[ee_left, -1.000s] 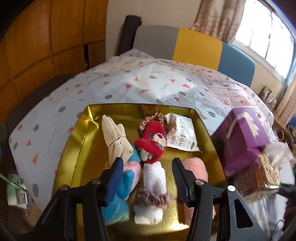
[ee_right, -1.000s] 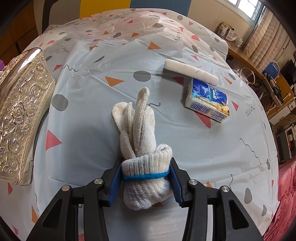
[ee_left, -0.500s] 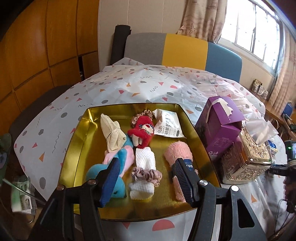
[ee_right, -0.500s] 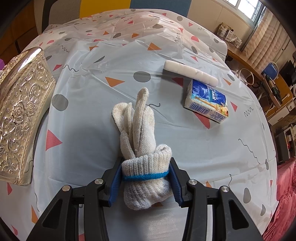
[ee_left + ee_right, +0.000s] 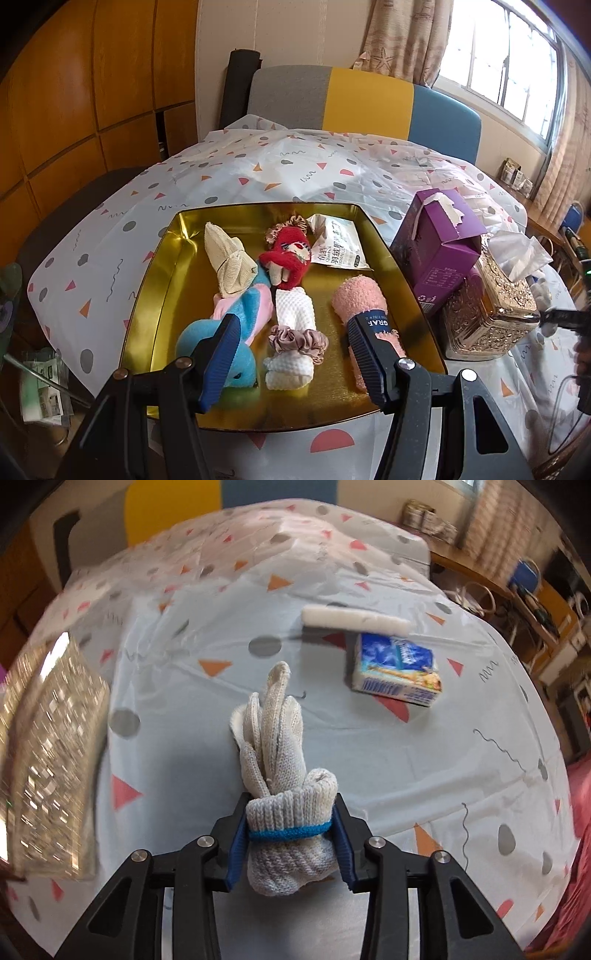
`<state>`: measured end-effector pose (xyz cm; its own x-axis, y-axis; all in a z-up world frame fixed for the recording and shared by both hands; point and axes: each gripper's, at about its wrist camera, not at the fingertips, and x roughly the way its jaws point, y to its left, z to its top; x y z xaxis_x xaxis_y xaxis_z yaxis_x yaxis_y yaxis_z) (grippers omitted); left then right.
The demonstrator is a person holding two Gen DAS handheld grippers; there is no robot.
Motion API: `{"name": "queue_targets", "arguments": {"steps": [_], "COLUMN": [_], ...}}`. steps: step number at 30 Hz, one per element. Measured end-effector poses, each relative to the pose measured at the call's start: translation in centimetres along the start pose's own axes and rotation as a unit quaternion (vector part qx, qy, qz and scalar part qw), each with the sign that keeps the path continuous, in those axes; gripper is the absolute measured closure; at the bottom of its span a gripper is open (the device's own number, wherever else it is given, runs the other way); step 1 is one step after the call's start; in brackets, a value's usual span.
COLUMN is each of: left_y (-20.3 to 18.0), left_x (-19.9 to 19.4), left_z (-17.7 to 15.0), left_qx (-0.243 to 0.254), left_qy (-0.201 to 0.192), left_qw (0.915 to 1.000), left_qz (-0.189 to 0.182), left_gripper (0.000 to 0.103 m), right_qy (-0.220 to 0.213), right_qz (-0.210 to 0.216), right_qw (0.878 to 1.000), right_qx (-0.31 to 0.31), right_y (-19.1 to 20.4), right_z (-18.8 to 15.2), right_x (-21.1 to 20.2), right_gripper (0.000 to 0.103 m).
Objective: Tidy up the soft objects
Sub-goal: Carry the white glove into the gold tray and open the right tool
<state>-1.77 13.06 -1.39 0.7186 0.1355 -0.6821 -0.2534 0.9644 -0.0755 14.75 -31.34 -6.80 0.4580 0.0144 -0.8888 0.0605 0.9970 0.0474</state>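
Observation:
A gold tray [image 5: 155, 280] holds several soft things: a beige cloth bundle [image 5: 229, 264], a red plush doll [image 5: 286, 258], a blue and pink plush [image 5: 236, 325], a white rolled towel [image 5: 293, 314] with a mauve scrunchie [image 5: 299, 339], and a pink rolled towel [image 5: 360, 302]. My left gripper [image 5: 291, 358] hovers open over the tray's near end with nothing between its fingers. In the right wrist view, my right gripper [image 5: 291, 838] is closing on a rolled white knit glove [image 5: 277, 746] with a blue band; its pads squeeze the cuff.
A white packet [image 5: 338, 245] lies at the tray's far end. A purple box [image 5: 439, 251] and an ornate gold tissue box [image 5: 487, 306] stand right of the tray. On the patterned tablecloth lie a blue tissue pack [image 5: 397, 672] and a white roll [image 5: 354, 618]. A tricolour chair [image 5: 365, 92] stands behind.
My left gripper drew back from the tray, so more of the tray and table shows. My right gripper rolled and tightened on the glove; the right view is now blurred.

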Motion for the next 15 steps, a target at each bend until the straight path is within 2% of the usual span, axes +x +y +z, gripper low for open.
{"name": "queue_targets", "arguments": {"steps": [8,15], "left_y": [0.8,1.6], "left_x": [0.2,0.0], "left_z": [0.1,0.1], "left_qx": [-0.014,-0.019], "left_qy": [0.000,-0.004], "left_qw": [0.9999,0.9997], "left_qz": [0.001,0.013], "left_gripper": [0.041,0.041], "right_qy": [-0.095,-0.154], "right_qz": [0.048,0.140], "right_qw": [0.994,0.976], "right_qx": [0.006,-0.057], "right_y": [2.3,9.3], "right_z": [1.1,0.8], "right_x": [-7.9,-14.5], "right_gripper": [0.064,0.063]}}
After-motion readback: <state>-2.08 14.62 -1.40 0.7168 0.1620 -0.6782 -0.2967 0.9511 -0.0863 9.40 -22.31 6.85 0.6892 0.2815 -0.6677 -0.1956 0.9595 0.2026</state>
